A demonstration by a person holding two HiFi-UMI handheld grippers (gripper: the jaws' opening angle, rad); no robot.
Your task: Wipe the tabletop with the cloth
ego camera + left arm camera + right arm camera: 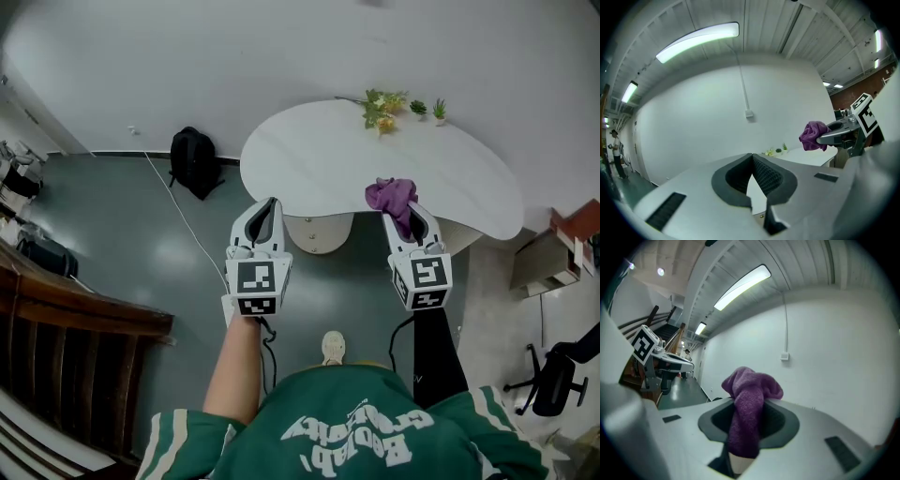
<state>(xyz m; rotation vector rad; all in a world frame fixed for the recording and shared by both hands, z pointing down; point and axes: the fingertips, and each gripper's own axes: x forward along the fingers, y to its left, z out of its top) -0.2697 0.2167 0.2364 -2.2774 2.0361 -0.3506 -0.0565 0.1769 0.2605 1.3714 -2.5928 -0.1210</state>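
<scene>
Cloth pinched in right gripper, centre-right of frame.
Long axis along the jaws, bunched end toward the white table; left gripper pressed together, empty; plants at table's far edge.

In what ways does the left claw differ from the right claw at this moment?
The right claw is shut on a purple cloth; the left claw holds nothing. The left claw's jaws meet at their tips, while the right claw's jaws are kept apart by the cloth bunched between them. Both are held side by side and point toward the white table.
</scene>
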